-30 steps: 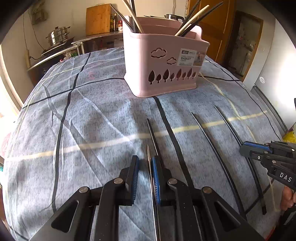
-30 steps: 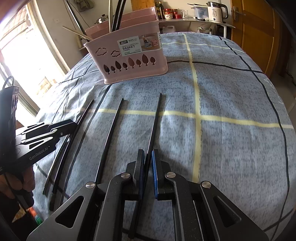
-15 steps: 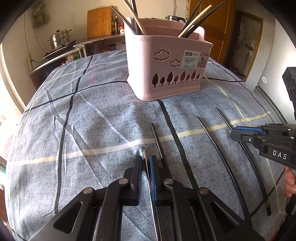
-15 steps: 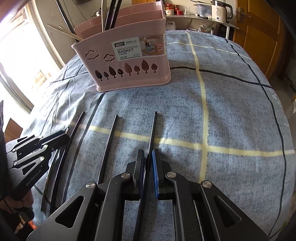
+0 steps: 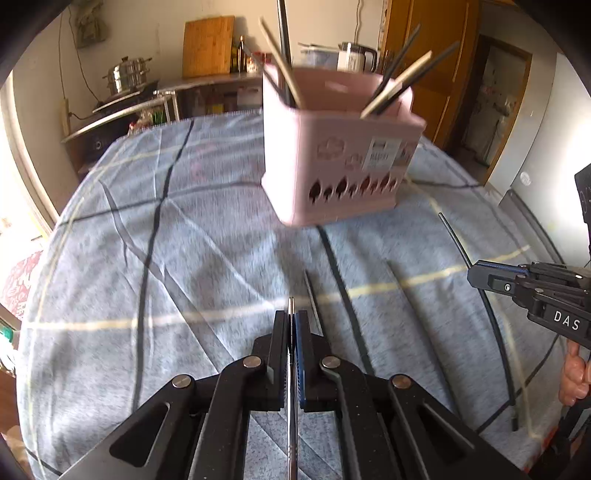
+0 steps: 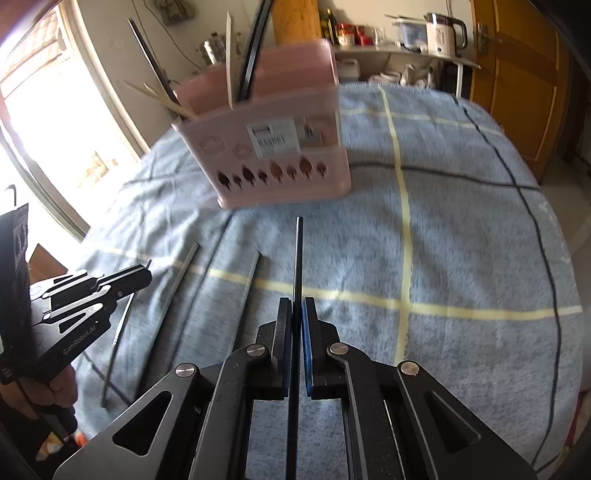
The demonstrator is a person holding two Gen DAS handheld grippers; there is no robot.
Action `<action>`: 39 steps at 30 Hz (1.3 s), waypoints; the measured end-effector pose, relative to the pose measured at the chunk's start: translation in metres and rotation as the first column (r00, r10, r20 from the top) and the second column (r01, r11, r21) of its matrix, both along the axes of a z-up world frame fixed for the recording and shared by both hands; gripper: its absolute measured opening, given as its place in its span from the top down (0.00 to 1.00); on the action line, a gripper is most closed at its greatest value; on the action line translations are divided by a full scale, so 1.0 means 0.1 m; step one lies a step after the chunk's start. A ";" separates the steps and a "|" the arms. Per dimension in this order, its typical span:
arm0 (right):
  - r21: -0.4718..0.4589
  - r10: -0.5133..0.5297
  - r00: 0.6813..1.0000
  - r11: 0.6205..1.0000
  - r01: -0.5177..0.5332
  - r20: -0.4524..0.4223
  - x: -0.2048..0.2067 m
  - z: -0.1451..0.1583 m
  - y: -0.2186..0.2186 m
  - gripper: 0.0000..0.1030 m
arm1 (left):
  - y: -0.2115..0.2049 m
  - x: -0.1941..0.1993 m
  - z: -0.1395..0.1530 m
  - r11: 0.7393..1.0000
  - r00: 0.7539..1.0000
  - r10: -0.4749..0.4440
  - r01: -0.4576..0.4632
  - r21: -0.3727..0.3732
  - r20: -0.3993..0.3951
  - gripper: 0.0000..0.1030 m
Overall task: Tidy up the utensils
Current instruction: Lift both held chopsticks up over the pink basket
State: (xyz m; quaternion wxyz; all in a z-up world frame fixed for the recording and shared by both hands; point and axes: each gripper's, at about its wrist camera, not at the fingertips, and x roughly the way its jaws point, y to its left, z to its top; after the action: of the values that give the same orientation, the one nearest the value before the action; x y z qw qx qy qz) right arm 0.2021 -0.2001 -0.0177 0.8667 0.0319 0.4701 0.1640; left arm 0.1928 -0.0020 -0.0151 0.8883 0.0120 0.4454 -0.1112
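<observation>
Now your left gripper has just closed on a steel chopstick, your right gripper clamps a black chopstick; both have lifted off the cloth, ready for the basket

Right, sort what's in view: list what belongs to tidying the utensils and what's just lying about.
Part of the job:
- silver chopstick, clamped in the left hand-held gripper
- black chopstick, clamped in the right hand-held gripper
- loose chopsticks on the cloth
- pink basket

Just lying about:
- kettle
- steel pot
- cutting board
- jars on the counter
</observation>
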 end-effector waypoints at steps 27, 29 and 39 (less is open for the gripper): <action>0.063 -0.025 0.968 0.998 0.009 0.250 -0.13 1.06 -0.17 0.95 | 0.08 -0.06 1.20 0.995 0.977 -0.024 0.044 -0.092 0.212 0.97; 0.063 -0.024 0.967 0.998 0.008 0.255 -0.15 1.08 -0.17 0.95 | 0.07 -0.08 1.22 0.994 0.977 -0.026 0.047 -0.095 0.213 0.97; 0.067 -0.012 0.960 0.998 -0.007 0.279 -0.23 1.16 -0.18 0.95 | 0.04 -0.13 1.27 0.992 0.978 -0.038 0.061 -0.107 0.207 0.97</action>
State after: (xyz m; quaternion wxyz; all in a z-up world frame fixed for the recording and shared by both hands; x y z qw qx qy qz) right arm 0.1788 -0.2177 0.0978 0.9229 0.0384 0.3374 0.1816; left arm 0.1801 0.0019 0.1120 0.9256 -0.0155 0.3444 -0.1563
